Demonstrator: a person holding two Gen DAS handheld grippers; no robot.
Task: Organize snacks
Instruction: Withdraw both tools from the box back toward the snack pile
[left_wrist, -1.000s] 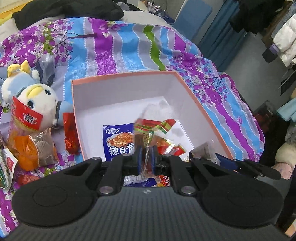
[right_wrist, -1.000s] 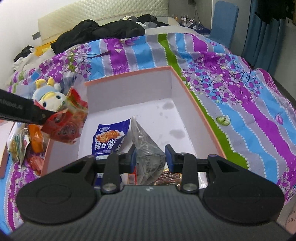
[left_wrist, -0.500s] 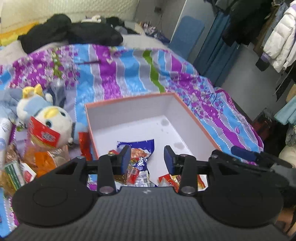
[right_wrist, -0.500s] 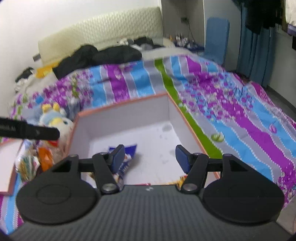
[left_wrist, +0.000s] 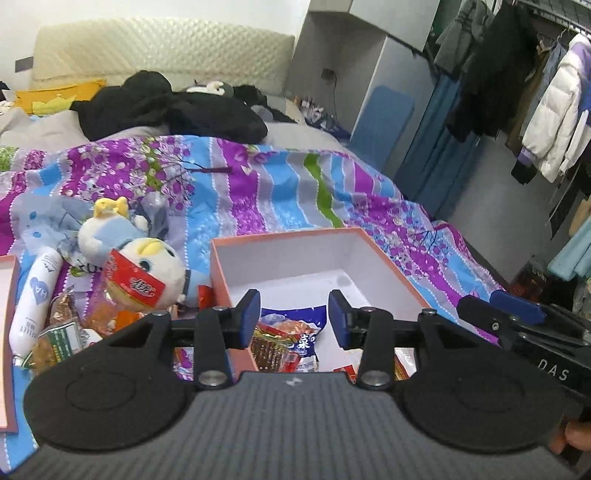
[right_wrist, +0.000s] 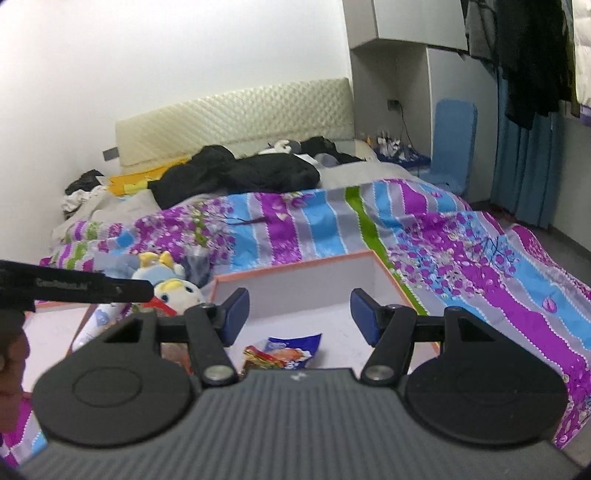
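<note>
Both grippers' fingers wide apart w/ nothing held, above snack box (left_wrist: 384, 258).

Box (left_wrist: 388, 262): orange rim, white inside. Snack packet (left_wrist: 295, 328): blue with white lettering. Quilt (left_wrist: 258, 184): purple/blue/grey stripes (one green), floral print. Plush toy (left_wrist: 147, 262): white, pale blue, yellow.

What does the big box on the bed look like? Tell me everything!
The box is a large open rectangle, seemingly cardboard, with orange outer walls and rim and a plain white inside. It has no lid on and sits flat on the striped flowery bedspread. Snack packets lie in its near end, among them a blue packet; the far end looks bare. A plush duck lies just beside its left wall.
</note>
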